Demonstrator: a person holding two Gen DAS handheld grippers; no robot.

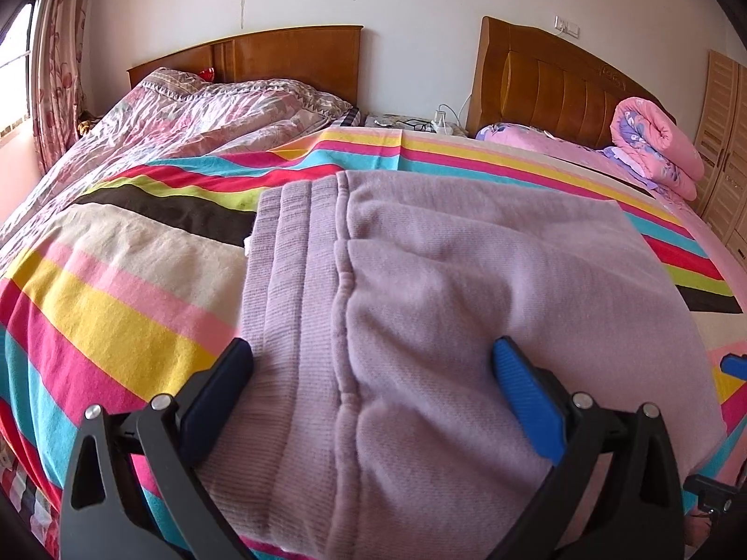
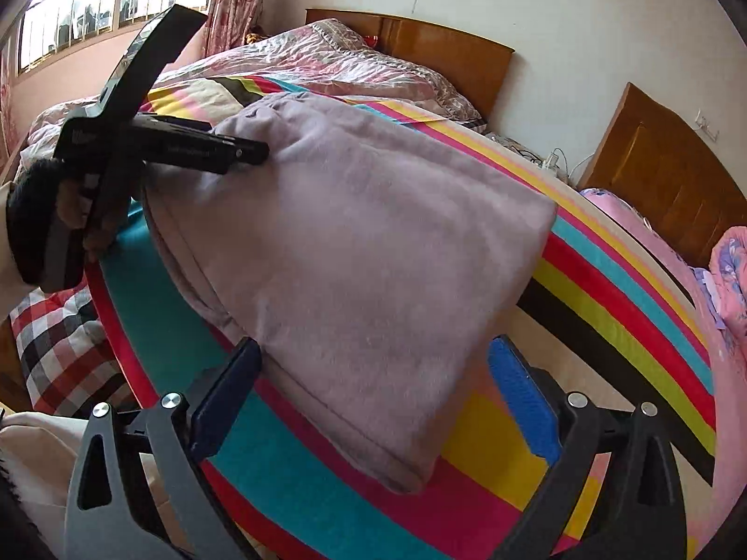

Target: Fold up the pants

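Observation:
The lilac fleece pants [image 1: 420,289] lie folded in a thick rectangle on the striped blanket, waistband ribbing toward the left. My left gripper [image 1: 373,364] is open, its fingers straddling the near waistband end just above the fabric. In the right wrist view the pants [image 2: 373,242] fill the middle, and the left gripper [image 2: 224,151] reaches over their far left end. My right gripper [image 2: 373,359] is open, its fingers either side of the near folded corner, holding nothing.
The striped blanket [image 1: 116,289] covers the bed. A crumpled pink quilt [image 1: 196,116] lies at the far left, a rolled pink duvet [image 1: 653,149] at the far right. Wooden headboards [image 1: 289,51] and a cluttered nightstand [image 1: 415,123] stand behind. A checked cloth [image 2: 60,340] hangs at the bed's edge.

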